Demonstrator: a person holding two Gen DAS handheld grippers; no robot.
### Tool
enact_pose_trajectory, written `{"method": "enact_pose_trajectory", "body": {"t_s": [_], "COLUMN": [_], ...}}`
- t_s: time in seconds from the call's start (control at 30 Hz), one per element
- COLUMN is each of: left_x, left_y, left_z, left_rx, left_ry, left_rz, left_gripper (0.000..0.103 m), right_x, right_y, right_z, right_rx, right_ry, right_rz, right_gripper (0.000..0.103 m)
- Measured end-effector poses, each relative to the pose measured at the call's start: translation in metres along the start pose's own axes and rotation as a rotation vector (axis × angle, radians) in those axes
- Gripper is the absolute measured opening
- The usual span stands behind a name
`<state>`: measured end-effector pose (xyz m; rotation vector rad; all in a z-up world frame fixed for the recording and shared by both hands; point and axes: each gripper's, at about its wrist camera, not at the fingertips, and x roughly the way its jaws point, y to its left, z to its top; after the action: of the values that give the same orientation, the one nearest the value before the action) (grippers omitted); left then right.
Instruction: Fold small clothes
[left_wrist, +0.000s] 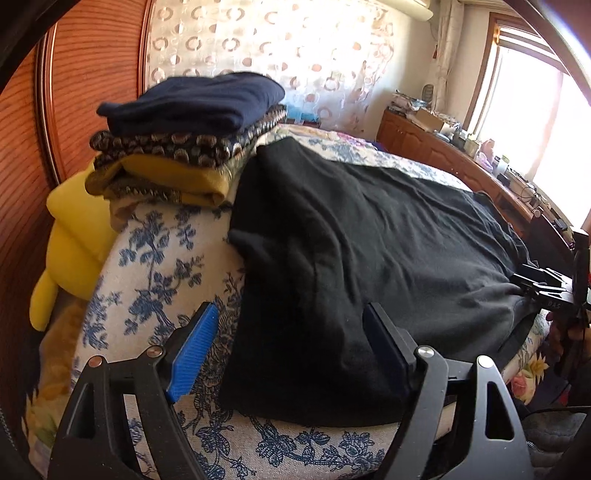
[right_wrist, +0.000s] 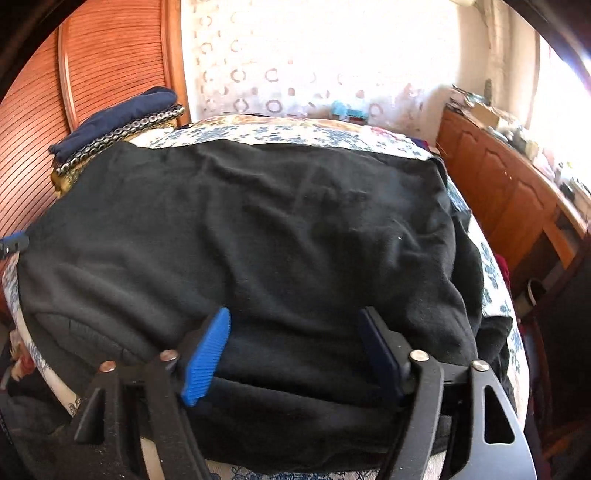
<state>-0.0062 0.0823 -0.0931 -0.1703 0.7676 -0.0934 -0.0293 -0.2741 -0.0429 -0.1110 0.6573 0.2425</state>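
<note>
Where lettering blurs, black garment, claws apart

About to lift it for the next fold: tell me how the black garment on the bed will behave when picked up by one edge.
The black garment probably goes floppy: it lies in soft wrinkles on the floral bedspread. Its fleecy look suggests pads would grip, not slip. Its doubled near edge looks thick, so layers may separate.

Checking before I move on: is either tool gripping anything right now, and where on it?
Nothing is held. Both the left tool and right tool stand open over the near edge of the black garment, pads apart and not pinching the fabric.
</note>
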Motion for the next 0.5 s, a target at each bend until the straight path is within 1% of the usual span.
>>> {"method": "enact_pose_trajectory", "body": {"t_s": [0.07, 0.2, 0.5], "left_x": [0.0039, 0.0088, 0.0125], "left_y": [0.0018, 0.0045, -0.0035], "left_z": [-0.0014, -0.003, -0.0054], "left_rx": [-0.01, -0.024, 0.016], "left_ry": [0.012, 0.024, 0.011], "left_rz": [0.0, 0.002, 0.05], "left_gripper": [0.081, 0.081, 0.082], "right_x": [0.001, -0.004, -0.0076], "right_y": [0.0002, 0.0028, -0.0011], "right_z": [0.0006, -0.0012, -0.0079], "right_rx": [0.016, 0.025, 0.014], "right_ry": [0.001, 0.004, -0.017], "right_rz": [-0.012, -0.032, -0.022], "right_gripper": [0.081, 0.082, 0.084]}}
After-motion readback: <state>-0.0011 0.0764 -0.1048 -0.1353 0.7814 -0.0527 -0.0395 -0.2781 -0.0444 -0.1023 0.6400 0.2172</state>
